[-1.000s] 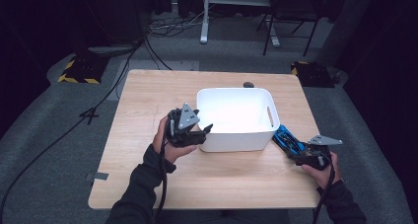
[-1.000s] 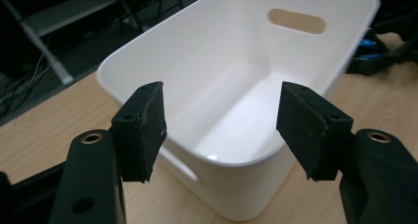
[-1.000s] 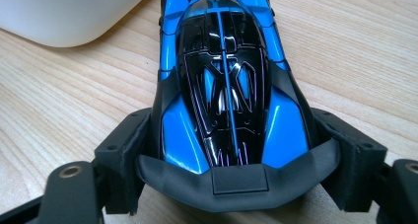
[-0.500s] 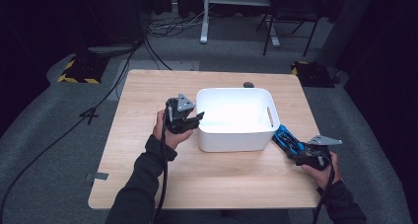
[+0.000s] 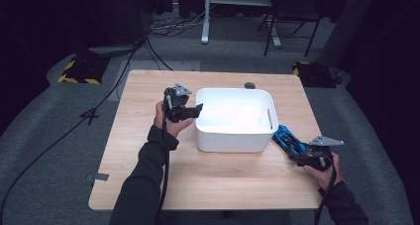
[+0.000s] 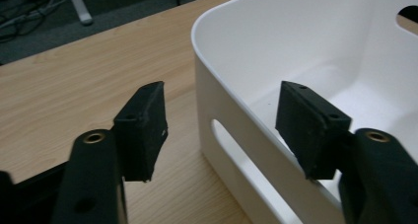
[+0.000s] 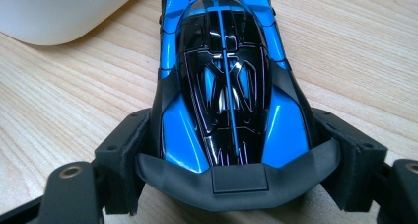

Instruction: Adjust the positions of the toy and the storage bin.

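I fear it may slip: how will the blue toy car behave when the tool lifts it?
The blue toy car looks rigid, and its glossy shell is probably slippery. The right tool grips its rear sides. On the table it would likely roll if pushed.

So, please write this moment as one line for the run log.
left tongs: open, astride white bin wall | right tongs: shut on blue toy car, on table

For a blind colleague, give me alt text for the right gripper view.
A blue and black toy car sits between the right gripper's black jaws, which press its rear sides, on a wooden table. A white bin curves into the upper left corner.
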The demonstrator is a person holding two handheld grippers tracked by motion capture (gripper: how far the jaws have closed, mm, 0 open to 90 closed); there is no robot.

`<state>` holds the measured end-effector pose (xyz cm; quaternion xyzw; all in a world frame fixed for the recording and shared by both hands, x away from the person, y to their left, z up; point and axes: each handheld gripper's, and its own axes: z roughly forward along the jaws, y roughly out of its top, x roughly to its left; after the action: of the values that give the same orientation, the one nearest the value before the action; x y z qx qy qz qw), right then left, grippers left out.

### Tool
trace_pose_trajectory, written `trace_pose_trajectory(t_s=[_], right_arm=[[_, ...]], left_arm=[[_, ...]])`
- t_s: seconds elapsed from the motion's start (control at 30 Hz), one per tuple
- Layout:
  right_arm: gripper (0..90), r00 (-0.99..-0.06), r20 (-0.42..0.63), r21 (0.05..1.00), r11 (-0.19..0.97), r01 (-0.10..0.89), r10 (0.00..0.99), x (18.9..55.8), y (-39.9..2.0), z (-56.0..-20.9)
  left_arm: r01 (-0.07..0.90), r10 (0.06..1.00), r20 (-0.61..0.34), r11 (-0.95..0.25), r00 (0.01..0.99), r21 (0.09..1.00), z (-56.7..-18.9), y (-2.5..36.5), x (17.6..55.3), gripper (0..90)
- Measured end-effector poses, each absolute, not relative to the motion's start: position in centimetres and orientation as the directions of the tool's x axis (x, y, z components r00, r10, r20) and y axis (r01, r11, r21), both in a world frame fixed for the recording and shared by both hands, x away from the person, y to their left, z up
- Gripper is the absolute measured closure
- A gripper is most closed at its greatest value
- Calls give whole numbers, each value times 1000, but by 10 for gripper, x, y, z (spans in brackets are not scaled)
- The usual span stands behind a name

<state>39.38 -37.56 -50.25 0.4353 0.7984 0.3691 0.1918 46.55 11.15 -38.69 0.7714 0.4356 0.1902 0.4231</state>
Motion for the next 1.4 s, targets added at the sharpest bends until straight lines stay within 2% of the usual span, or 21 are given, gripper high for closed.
trace_pose_trajectory(t_s=[0.07,0.13,0.33,0.4,0.47,0.53,0.77,0.83,1.07,1.27,1.4], right_arm=[[238,-548,14,757,349,553,836,394,-375,-503],[238,-547,14,756,350,553,837,394,-375,-503],[238,-549,9,755,354,552,836,394,-375,-503],[238,-548,10,755,353,553,836,394,-375,-502],[238,-550,8,755,356,551,835,394,-375,-503],[239,-550,9,756,354,550,835,394,-375,-503],[240,-552,7,755,357,549,834,394,-376,-503],[240,-551,6,755,358,550,834,394,-375,-503],[239,-550,9,755,355,552,835,394,-375,-503],[239,-549,8,754,355,552,836,394,-375,-503],[239,-549,8,755,355,552,836,394,-375,-503]], left_arm=[[516,816,-87,-275,571,811,-388,111,469,507],[505,821,-50,-300,569,809,-391,107,473,615],[525,819,-69,-298,570,797,-392,110,500,711],[541,826,-78,-291,559,789,-392,110,505,673],[522,834,-52,-294,550,800,-390,111,506,574],[515,829,-72,-273,554,813,-386,118,501,465],[452,817,-63,-251,573,856,-371,136,472,320],[429,806,-36,-276,591,860,-368,141,461,266],[371,794,-20,-261,608,891,-367,159,427,178],[351,778,9,-295,629,889,-370,166,404,158],[349,769,48,-344,638,871,-385,167,384,161]])
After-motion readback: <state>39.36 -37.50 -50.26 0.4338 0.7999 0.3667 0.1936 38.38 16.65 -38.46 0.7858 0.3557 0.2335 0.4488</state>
